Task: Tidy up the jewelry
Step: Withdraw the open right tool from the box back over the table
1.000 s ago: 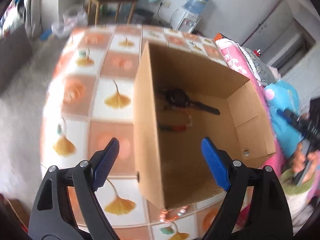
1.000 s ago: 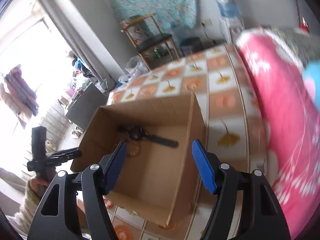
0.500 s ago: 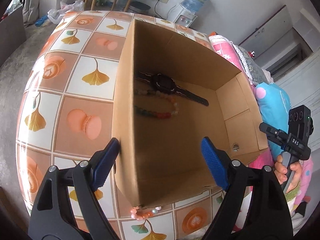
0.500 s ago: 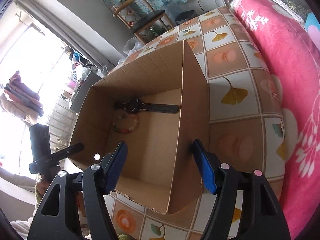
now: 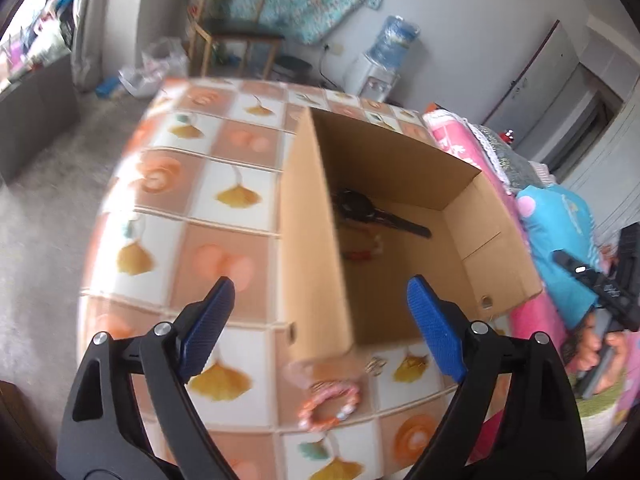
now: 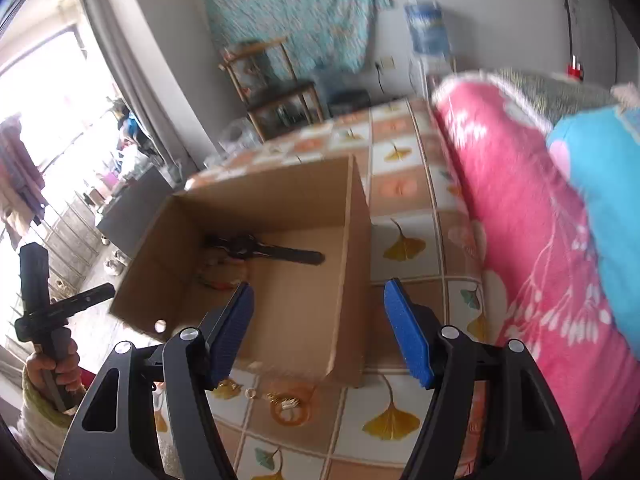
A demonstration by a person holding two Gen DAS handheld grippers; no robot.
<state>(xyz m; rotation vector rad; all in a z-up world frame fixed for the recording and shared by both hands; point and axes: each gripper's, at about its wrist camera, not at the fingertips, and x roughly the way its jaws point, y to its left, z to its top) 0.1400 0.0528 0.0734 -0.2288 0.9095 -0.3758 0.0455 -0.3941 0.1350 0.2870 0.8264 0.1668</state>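
Inside the cardboard box (image 5: 400, 208) lie a watch (image 5: 372, 212) and a beaded bracelet (image 5: 362, 250). Just before the box, on the counter (image 5: 224, 216), a pink bracelet (image 5: 330, 404) waits. Both the left gripper (image 5: 320, 328), its jaws opening, and the right gripper (image 6: 320, 328) are spread and empty; next, I think, one must descend onto that bracelet.

Left claw (image 5: 318, 312) points down over the tiled worktop (image 5: 224, 200); jaws are opening, blue pads (image 5: 210, 326) wide apart, nothing between them. Open cardboard box (image 5: 316, 256) stands on the worktop. Inside lie a dark watch (image 5: 372, 210) and a blurred beaded bracelet (image 5: 362, 254). Just in front of the box, on the worktop: a pink-orange bead bracelet (image 5: 330, 404) and a small metallic piece (image 5: 375, 365). Right claw (image 5: 600, 284) shows at the right edge, held in a hand (image 5: 600, 354).
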